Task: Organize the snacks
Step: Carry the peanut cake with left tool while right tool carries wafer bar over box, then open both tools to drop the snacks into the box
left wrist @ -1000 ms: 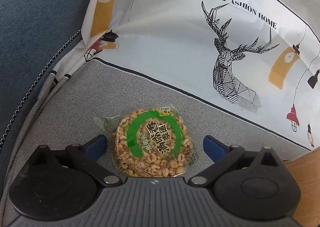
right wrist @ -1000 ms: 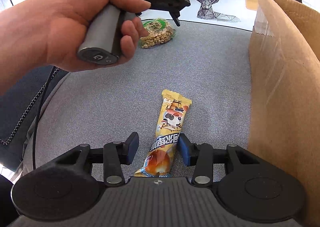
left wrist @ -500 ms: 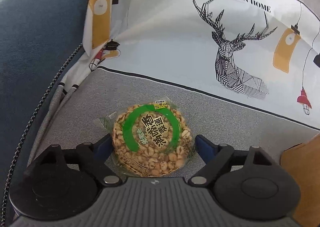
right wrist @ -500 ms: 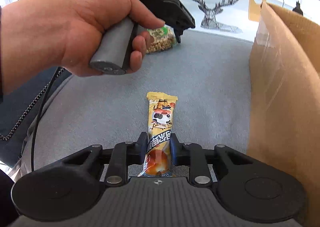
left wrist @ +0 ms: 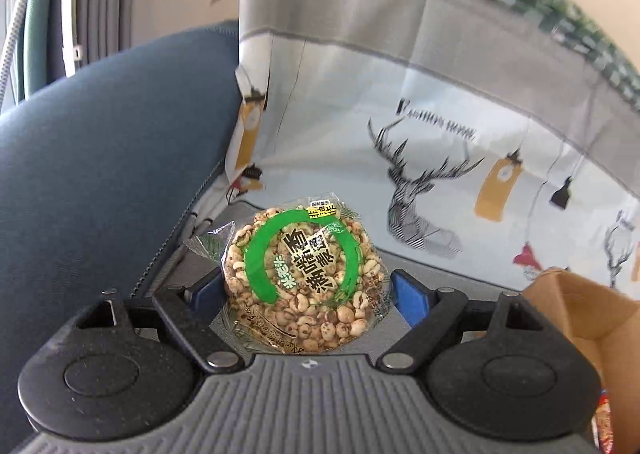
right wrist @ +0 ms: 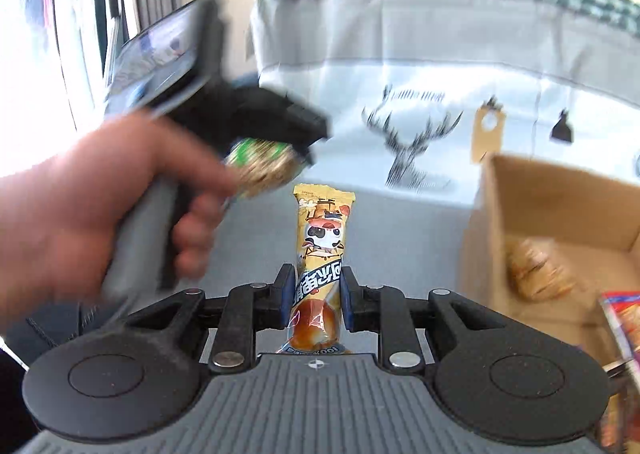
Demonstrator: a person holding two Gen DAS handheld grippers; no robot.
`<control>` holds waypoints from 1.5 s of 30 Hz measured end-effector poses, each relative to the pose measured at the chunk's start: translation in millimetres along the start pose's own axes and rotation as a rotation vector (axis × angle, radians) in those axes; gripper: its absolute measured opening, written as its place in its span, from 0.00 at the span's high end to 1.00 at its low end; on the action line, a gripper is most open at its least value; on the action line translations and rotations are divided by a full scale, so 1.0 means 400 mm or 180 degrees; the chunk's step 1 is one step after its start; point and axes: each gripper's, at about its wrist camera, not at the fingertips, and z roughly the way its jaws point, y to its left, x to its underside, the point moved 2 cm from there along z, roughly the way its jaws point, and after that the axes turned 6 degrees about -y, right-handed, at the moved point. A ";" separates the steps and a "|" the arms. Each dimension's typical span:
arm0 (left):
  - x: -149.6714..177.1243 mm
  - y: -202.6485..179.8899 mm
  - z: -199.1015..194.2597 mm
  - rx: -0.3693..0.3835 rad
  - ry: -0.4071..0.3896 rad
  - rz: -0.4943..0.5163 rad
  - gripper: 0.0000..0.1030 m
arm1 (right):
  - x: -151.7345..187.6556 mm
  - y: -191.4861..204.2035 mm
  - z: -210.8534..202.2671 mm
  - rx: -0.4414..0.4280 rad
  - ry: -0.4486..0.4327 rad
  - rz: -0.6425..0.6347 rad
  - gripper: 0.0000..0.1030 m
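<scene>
I find my left gripper (left wrist: 306, 290) clamped on the round puffed-grain cake (left wrist: 306, 274) in its clear wrapper with a green ring label; both blue pads press its sides, and the cake is lifted clear of the grey cushion (left wrist: 460, 278). My right gripper (right wrist: 314, 296) stands narrow, its pads closed on the lower part of the yellow snack bar (right wrist: 320, 254), which points away from the camera and is likewise held off the surface. In the right wrist view the person's left hand (right wrist: 100, 206) grips the handle of the other tool at left, blurred, with the grain cake visible under its head. The one container is the cardboard box (right wrist: 560, 190), open-topped, standing at the right of the cushion. Inside it I make out a pale tan packet (right wrist: 536, 270) against the near left wall, too blurred to identify, and a red-edged packet (right wrist: 620, 318) at the frame's right edge. A deer-print cloth (left wrist: 420, 190) hangs at the far side.
</scene>
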 end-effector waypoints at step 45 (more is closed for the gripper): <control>0.207 -0.490 -0.427 0.1718 -0.0362 0.0785 0.00 | -0.046 -0.545 -0.385 0.1306 -0.0624 0.0360 0.01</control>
